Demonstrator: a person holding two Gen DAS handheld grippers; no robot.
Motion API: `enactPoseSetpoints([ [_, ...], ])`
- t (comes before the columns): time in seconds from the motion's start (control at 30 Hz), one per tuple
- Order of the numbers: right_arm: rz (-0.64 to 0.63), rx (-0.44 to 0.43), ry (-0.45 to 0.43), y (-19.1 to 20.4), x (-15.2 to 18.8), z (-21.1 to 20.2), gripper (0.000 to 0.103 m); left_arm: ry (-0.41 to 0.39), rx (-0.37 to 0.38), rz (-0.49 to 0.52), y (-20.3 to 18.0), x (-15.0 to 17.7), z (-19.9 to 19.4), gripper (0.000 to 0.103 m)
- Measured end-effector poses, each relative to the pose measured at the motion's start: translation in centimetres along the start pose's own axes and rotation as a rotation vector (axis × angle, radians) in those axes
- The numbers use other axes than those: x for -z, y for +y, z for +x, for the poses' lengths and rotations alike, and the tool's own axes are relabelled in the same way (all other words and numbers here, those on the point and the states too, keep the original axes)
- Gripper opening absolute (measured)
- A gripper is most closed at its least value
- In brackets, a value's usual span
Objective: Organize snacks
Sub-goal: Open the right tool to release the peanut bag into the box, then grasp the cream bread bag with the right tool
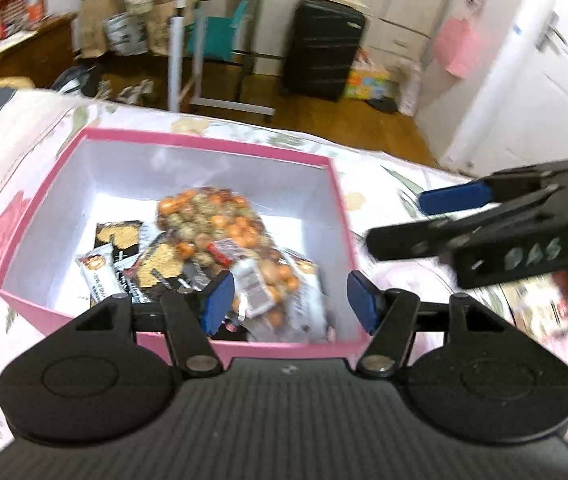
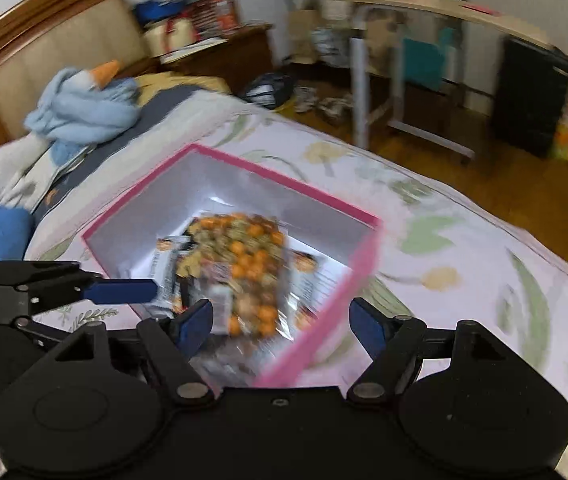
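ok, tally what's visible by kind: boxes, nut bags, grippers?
pink box: 1
clear nut bag: 1
grippers: 2, left gripper and right gripper, both open and empty
small dark and white packets: several, too jumbled to count
Total counted: 4

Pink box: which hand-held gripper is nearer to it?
Left. The left hand-held gripper hangs open over the pink box's near rim; the right hand-held gripper sits off its right side, also open.
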State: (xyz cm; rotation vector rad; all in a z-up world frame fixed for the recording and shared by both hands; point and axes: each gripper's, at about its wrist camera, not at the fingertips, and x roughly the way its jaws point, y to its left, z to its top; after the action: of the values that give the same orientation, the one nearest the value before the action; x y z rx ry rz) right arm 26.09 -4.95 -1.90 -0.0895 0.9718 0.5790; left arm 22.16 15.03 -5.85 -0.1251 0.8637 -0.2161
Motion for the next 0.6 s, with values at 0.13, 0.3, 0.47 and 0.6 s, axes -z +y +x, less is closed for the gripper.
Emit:
enactPoseSetpoints([
  [0.13, 0.044, 0.047, -0.038, -2.7, 2.6, -4.2, 0.079, 0.005, -0.001, 0.083, -2.7, -0.2, -1.8, 0.062],
  [0.3, 0.059, 0.084, -0.043, -5.4, 5.8, -9.4, 0.079, -0.009, -0.009, 0.210, -6.7, 0.0, -4.7, 0.062],
  [0.47, 0.108, 0.144, -0.083, -8.5, 8.5, -14.1, 0.080, -0.017, 0.049, 0.270, -11.4, 0.0, -6.8, 0.064],
  [0.6, 0.191, 0.148, -0.118, -11.5, 10.3, -16.7, 0.080, -0.009, 0.127, 0.291, -15.4, 0.1, -6.8, 0.066],
])
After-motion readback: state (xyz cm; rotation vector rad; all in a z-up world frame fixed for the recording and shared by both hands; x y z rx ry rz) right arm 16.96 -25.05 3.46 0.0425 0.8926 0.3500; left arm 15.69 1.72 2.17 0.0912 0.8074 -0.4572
